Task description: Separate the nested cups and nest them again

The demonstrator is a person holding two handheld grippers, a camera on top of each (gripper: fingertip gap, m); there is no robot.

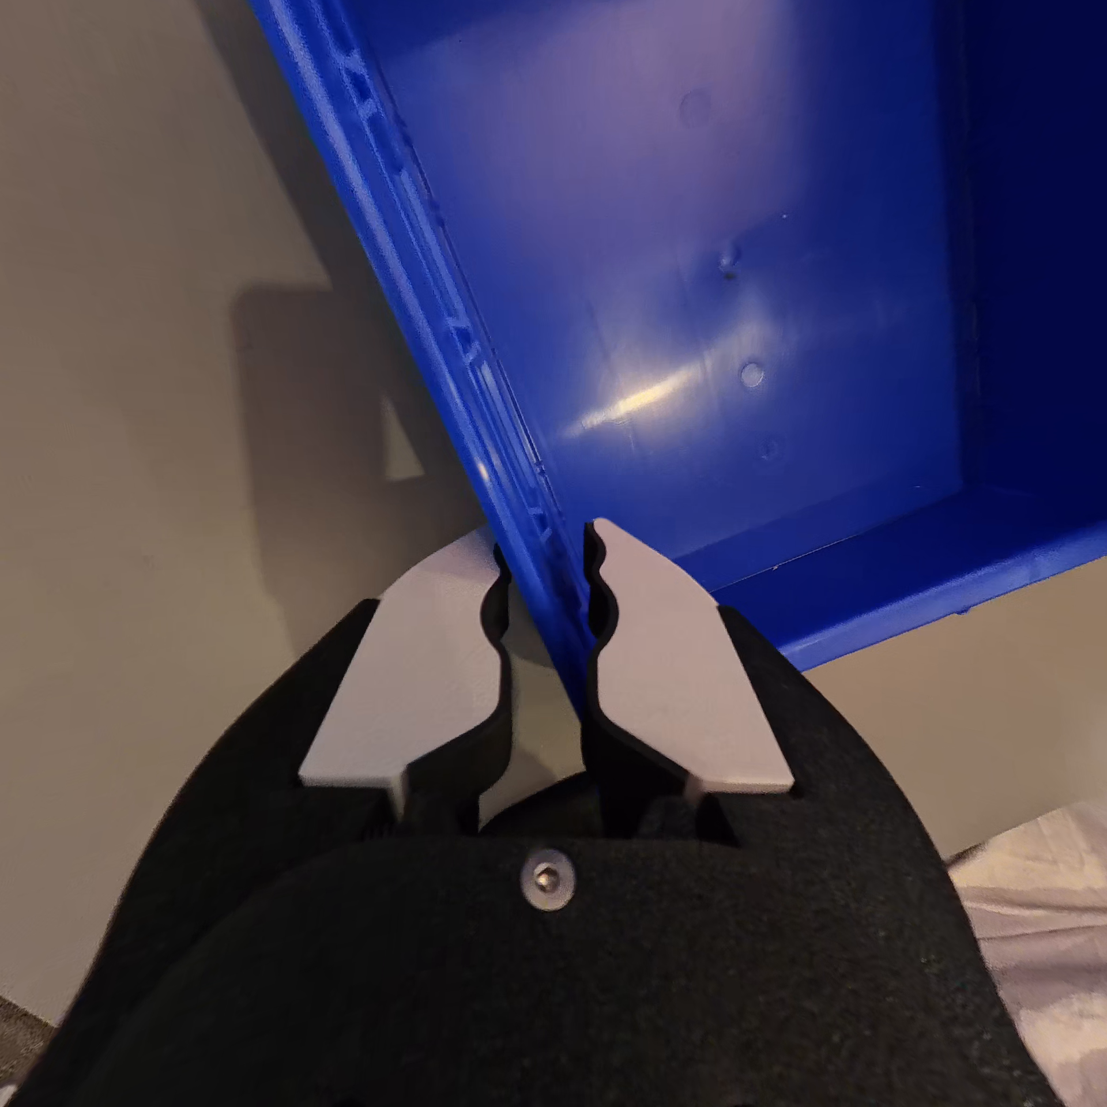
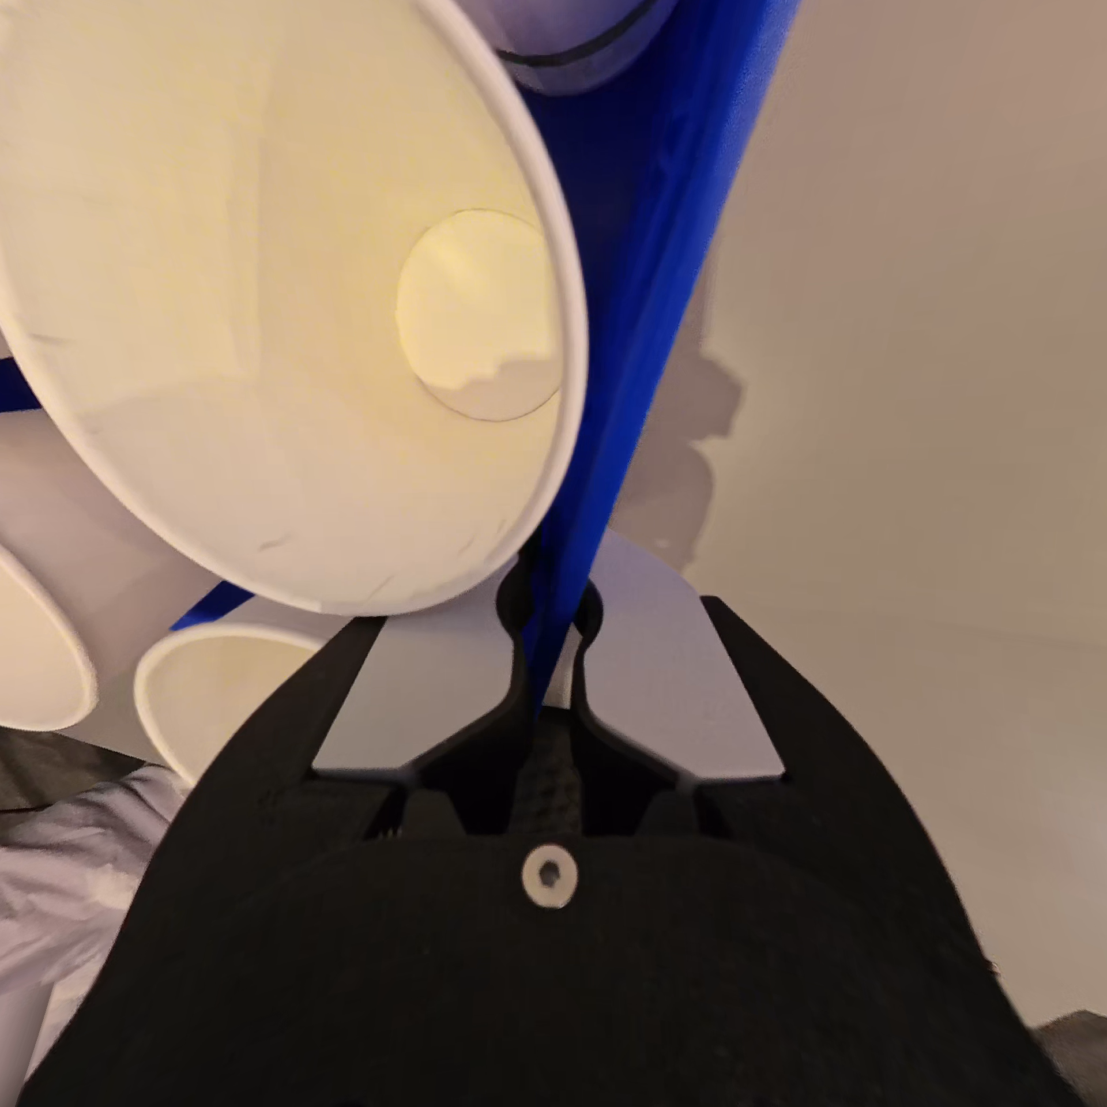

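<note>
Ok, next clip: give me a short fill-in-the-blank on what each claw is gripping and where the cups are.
1. The left claw straddles the wall of a ____ bin.
2. In the right wrist view, the right claw is clamped on the bin's ____.
3. The large paper cup beside the right claw shows its ____ side to the camera.
4. The cups seen in the right wrist view are ____ in colour.

Missing words: blue; wall; open; white

Dim warm light; glare streak inside blue bin [image 1: 749, 299]; edges blurred.
</note>
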